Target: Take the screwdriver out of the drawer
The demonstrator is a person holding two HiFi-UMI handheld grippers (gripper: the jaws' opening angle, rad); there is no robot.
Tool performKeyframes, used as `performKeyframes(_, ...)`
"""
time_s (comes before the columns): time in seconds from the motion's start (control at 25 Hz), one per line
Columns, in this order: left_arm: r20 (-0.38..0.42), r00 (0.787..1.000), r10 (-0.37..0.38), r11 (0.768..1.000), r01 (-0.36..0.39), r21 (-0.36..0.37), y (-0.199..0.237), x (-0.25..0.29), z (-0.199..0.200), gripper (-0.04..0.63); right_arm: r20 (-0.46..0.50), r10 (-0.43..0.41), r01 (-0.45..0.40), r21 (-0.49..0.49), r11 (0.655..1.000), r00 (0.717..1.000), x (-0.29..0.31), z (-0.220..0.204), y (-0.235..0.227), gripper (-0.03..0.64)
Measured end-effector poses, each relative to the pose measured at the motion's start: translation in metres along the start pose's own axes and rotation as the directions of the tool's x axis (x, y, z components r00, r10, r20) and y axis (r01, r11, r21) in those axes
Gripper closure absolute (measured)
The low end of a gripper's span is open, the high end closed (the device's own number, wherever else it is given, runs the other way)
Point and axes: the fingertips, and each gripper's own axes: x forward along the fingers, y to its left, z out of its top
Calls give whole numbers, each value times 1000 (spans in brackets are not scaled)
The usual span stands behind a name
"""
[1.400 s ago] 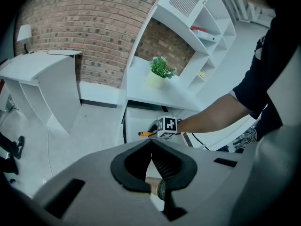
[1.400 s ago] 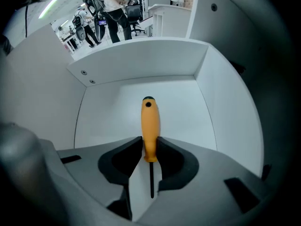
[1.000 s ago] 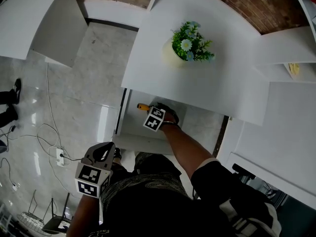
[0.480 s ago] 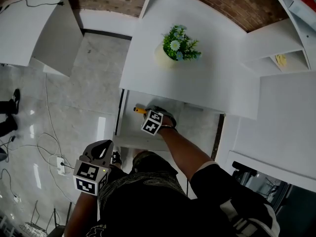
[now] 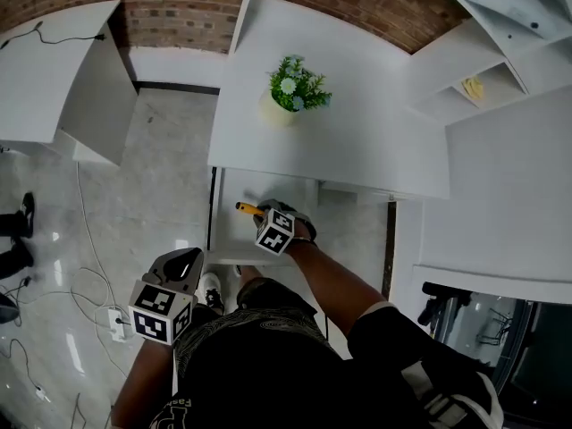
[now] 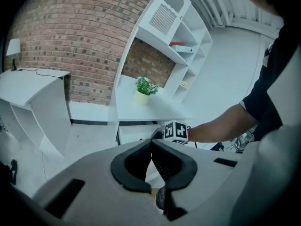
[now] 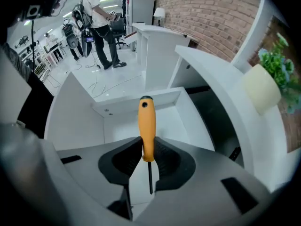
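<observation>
So, surroundings first: a white desk [image 5: 357, 132] sits against a brick wall [image 5: 179, 12], with a potted plant [image 5: 290, 88] on its left part. The drawer [image 5: 234, 235] under the desk's front edge stands open, and the desk top overhangs the back of it. A white shelf unit [image 5: 500, 52] stands off to the right and a second white unit [image 5: 54, 70] to the left. Cables [image 5: 85, 231] snake over the glossy floor [image 5: 161, 168] down to a power strip [image 5: 114, 318]. In the right gripper view, people [image 7: 96, 13] stand far off in the room beyond the drawer.

The right claw [image 5: 266, 214] hovers over the open drawer, with the arm stretched forward from the person's body. Its jaws are clamped on the screwdriver [image 7: 146, 121] at the lower end of the orange handle. The handle sticks out ahead over the drawer's white inside, and the thin shaft points back toward the camera. The left claw [image 5: 183, 264] hangs low at the person's left side, well apart from the drawer, jaws pressed together with nothing between them.
</observation>
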Motion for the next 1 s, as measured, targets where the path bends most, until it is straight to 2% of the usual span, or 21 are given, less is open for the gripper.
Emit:
performKeyframes(0.24,37,999,-27,998,25,61,-7,-19,17,578,77,-69,60,111,992,995,-41,10,-3,536)
performKeyframes(0.44,38,998,-52,993,47,109,-17,-34,17,578,172,-149,116,189,975,974,-91,27,-5,535)
performKeyframes(0.72,92,993,-69,988,56,141,-31,-58,25,578,321,-251,181,231,956,913,-171,59,11,535)
performKeyframes(1.0,144,984,-102,980,75,184,-46,-78,31,578,413,-335,231,280,932,847,-231,79,32,535)
